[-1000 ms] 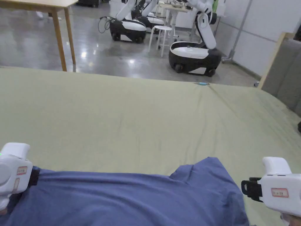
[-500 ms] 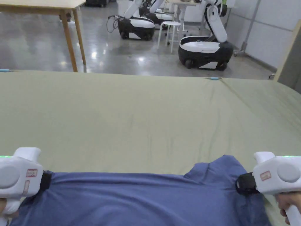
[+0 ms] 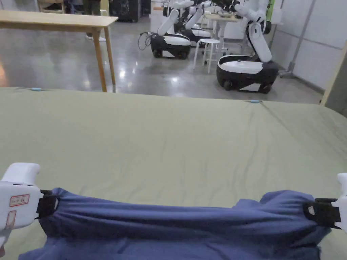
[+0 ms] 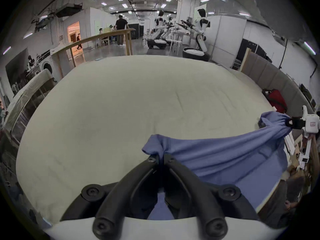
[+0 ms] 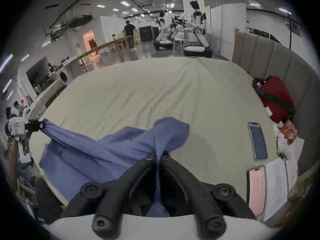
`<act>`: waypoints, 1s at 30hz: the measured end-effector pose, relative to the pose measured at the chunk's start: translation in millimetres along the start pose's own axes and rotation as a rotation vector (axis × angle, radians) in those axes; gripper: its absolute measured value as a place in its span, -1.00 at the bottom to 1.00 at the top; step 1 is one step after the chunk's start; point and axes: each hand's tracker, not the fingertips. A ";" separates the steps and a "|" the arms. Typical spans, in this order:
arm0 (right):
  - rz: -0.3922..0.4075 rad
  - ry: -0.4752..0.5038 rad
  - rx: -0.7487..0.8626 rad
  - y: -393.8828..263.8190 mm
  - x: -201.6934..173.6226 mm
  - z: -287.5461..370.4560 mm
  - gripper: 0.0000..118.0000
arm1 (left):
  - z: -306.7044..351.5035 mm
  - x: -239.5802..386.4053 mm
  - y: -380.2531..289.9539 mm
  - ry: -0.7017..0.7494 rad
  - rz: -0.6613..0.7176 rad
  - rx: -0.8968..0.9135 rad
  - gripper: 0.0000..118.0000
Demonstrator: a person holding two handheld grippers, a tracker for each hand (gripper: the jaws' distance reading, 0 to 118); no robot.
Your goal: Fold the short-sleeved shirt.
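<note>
Lifted off the bed point(image 3: 162, 142) since before: shirt point(image 3: 176, 230) stretched along near edge, left gripper point(image 3: 47, 205) and right gripper point(image 3: 313, 211) clamped on opposite ends; wide bare sheet beyond.

The shirt point(image 3: 176, 233) hangs stretched between the left gripper point(image 3: 50, 206) and the right gripper point(image 3: 313, 211), above the near edge of the bed point(image 3: 176, 142). Two phones point(image 5: 257, 142) lie on the bed to the right, with a bag point(image 5: 277, 98) behind them against the headboard point(image 5: 270, 56).

Plain blue shirt point(image 3: 176, 230) on a pale green bed sheet point(image 3: 162, 142).
White tools with black jaws; red bag point(image 5: 275, 98); wooden table point(image 3: 61, 20).
</note>
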 end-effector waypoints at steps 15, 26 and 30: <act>0.025 -0.007 0.018 -135.7 -17.6 75.5 -0.94 | 72.1 -5.7 -127.5 -0.050 -0.018 0.027 -0.97; 0.022 -0.041 0.004 -145.3 -11.8 56.6 0.96 | 59.4 -18.4 -137.3 0.032 -0.044 0.007 0.89; 0.005 -0.109 0.105 -136.0 -15.8 65.5 0.75 | 84.2 0.2 -126.4 0.115 -0.006 0.123 0.61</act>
